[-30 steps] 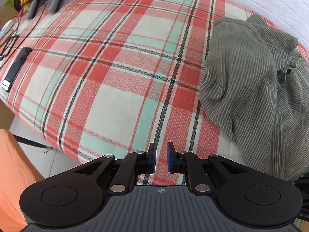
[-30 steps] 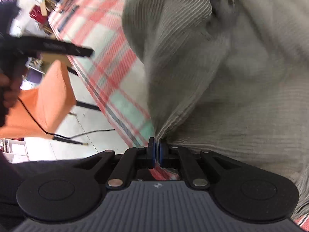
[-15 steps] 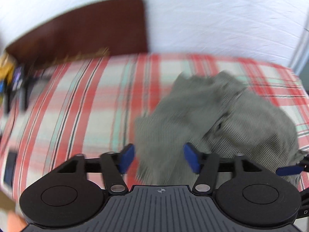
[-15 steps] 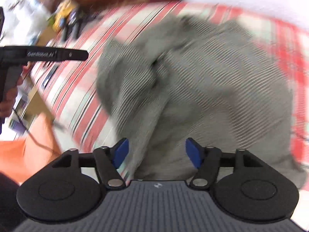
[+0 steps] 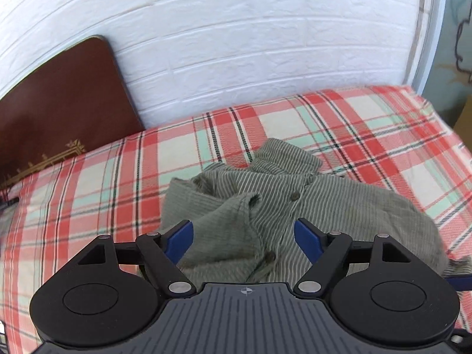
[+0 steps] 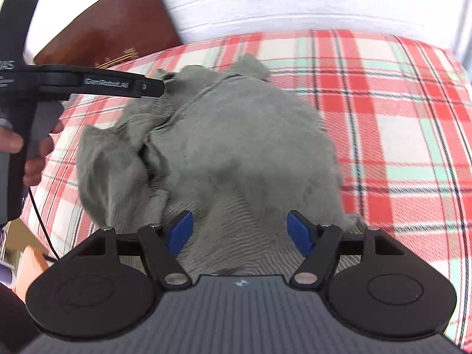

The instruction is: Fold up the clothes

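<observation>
Both claws are let go and empty: the left gripper (image 5: 243,237) is opening wider over the shirt (image 5: 283,215), the right gripper (image 6: 240,233) gapes above its near edge. The shirt's crumpled mid-bed (image 5: 88,194), below the headboard (image 5: 59,100). Probably hunting corners.

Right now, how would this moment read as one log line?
step: regrasp | green shirt: crumpled on plaid bed | left gripper: jaws opening, empty | right gripper: open, empty

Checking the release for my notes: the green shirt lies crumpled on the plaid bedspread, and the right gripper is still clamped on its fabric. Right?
Not quite. The right gripper is open, its blue pads clear of the green shirt, as the right wrist view shows. The shirt does lie crumpled on the plaid bedspread.
</observation>
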Demonstrator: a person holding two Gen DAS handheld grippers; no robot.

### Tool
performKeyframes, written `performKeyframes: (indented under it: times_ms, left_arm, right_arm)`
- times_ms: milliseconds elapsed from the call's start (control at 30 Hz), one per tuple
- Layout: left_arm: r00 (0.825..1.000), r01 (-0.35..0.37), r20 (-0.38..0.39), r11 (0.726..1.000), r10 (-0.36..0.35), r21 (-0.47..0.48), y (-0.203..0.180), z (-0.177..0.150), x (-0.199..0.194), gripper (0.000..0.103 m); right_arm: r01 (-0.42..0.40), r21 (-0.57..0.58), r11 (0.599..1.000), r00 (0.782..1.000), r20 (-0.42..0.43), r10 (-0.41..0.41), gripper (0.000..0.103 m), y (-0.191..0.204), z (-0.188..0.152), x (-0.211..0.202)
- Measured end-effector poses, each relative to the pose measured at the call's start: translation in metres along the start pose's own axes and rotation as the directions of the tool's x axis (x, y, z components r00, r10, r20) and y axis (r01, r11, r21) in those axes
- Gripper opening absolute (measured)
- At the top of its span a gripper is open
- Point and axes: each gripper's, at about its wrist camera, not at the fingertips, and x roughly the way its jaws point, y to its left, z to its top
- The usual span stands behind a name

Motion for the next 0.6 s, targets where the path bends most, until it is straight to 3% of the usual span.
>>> performKeyframes:
  times_ms: [133,167,200,267,400,600]
  left_arm:
    - [0.999,-0.004,-0.042,1.0,0.004,-0.017,-0.001,0.003,0.023,0.079]
    - [0.999,0.001,-0.051,1.0,-0.002,-0.018,0.0,0.003,0.026,0.069]
    - [0.998,0.012,-0.06,1.0,-0.013,-0.015,0.0,0.002,0.029,0.039]
    - [0.996,0.039,-0.082,0.999,-0.042,-0.029,0.004,0.001,0.033,0.004]
    - [0.997,0.02,-0.068,0.996,-0.026,-0.088,0.018,-0.001,0.027,0.0]
    - [0.998,-0.065,0.005,0.976,0.067,-0.206,0.071,0.001,-0.005,0.0]
  right_arm:
    - [0.021,0.042,0.999,1.0,0.01,-0.022,0.074,-0.005,-0.002,0.0]
    - [0.027,0.049,0.998,1.0,0.011,-0.027,0.074,-0.006,-0.002,-0.001]
    - [0.031,0.055,0.998,0.999,0.012,-0.032,0.074,-0.007,-0.003,-0.001]
    - [0.039,0.066,0.997,0.999,0.011,-0.04,0.074,-0.009,-0.002,-0.001]
    - [0.046,0.072,0.996,0.999,0.008,-0.047,0.074,-0.008,-0.001,0.002]
    - [0.039,0.058,0.998,0.999,0.011,-0.04,0.074,-0.001,0.004,0.007]
